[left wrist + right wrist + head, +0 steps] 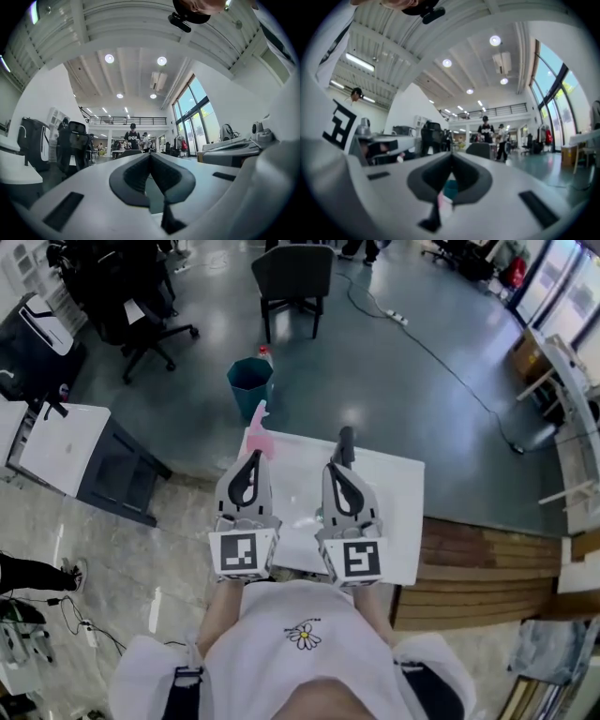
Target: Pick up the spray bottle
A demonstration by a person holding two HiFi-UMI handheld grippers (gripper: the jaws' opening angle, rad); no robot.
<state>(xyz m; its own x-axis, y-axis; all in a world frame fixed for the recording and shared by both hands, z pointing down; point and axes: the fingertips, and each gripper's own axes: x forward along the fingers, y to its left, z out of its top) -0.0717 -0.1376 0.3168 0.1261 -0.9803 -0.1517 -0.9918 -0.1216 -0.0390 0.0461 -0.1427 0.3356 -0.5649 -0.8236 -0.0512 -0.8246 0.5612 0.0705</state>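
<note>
A pink spray bottle (258, 435) stands at the far left corner of the white table (398, 512). Both grippers are held side by side over the table's near half, pointing away from me. My left gripper (253, 458) has its jaws together, with its tips just short of the bottle and nothing in them. My right gripper (336, 471) is to its right, jaws also together and empty. In the left gripper view the left gripper (150, 155) shows only the room beyond. In the right gripper view a blurred slice of the pink bottle (443, 202) shows in the gap below the right gripper (451, 155).
A dark upright object (345, 444) stands at the table's far edge, ahead of the right gripper. A teal bin (250, 381) sits on the floor beyond the bottle. Office chairs (292, 282) stand further back, a white desk (61, 446) is at the left, and wooden boards (478, 568) lie at the right.
</note>
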